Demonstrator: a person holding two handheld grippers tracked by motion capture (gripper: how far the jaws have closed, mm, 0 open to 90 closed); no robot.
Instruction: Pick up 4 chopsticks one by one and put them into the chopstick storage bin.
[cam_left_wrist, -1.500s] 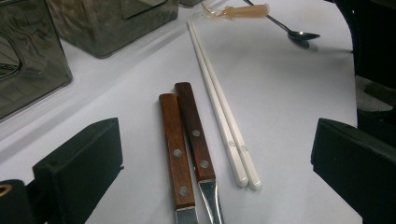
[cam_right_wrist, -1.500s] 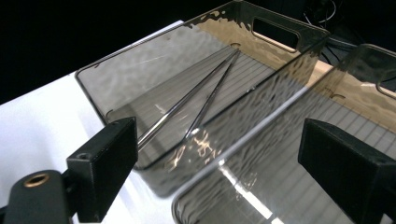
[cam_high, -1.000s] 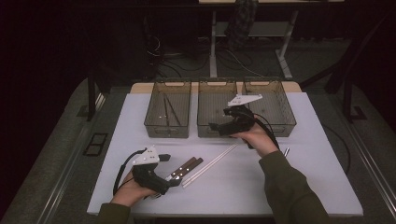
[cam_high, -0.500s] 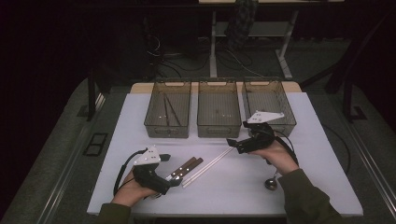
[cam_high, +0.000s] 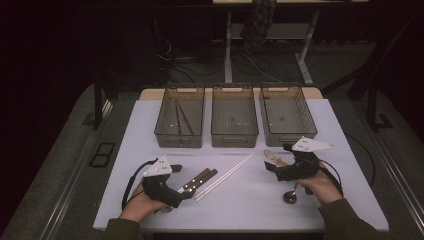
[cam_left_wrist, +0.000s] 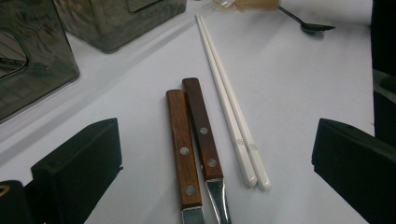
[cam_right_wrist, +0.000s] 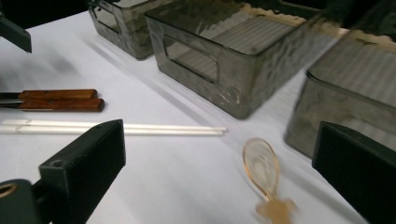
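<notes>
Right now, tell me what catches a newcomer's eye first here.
Three smoky clear bins stand in a row at the table's far side. In front of them, a pair of white chopsticks lies beside two wooden-handled knives, near the open left gripper. The open right gripper hovers by a translucent amber spoon.

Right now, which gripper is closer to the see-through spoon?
The right. The right gripper hovers just beside the clear spoon, jaws open toward it. The left gripper sits across the table by the wooden-handled knives, beyond the white chopsticks.
</notes>
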